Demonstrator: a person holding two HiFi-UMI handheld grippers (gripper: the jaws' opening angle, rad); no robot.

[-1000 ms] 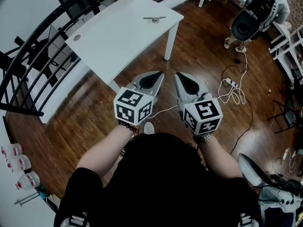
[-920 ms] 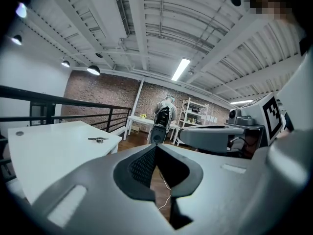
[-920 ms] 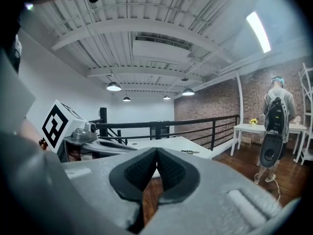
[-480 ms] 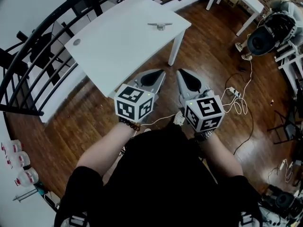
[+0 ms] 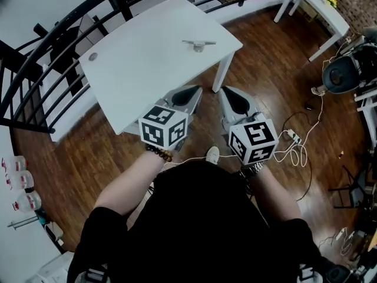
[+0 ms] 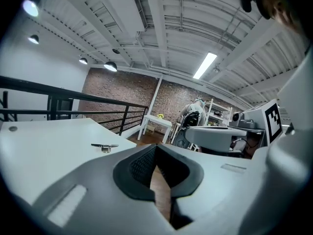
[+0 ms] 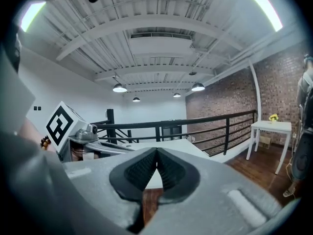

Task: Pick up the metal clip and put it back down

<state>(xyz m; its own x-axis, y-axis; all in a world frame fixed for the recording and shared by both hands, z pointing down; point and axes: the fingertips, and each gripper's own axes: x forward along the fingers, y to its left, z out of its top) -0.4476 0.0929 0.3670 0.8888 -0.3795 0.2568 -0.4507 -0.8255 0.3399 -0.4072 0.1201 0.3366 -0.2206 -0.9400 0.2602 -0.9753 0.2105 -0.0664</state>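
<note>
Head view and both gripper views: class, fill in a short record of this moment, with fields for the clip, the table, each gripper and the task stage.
metal clip: lying on the white table, near its far right corner, untouched
white table: holds only the clip
left gripper: jaws together, empty, short of the table's near edge
right gripper: jaws together, empty, beside the left gripper
task stage: clip not yet picked up

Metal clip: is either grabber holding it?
No, the metal clip lies on the white table, apart from the left gripper and the right gripper.
</note>
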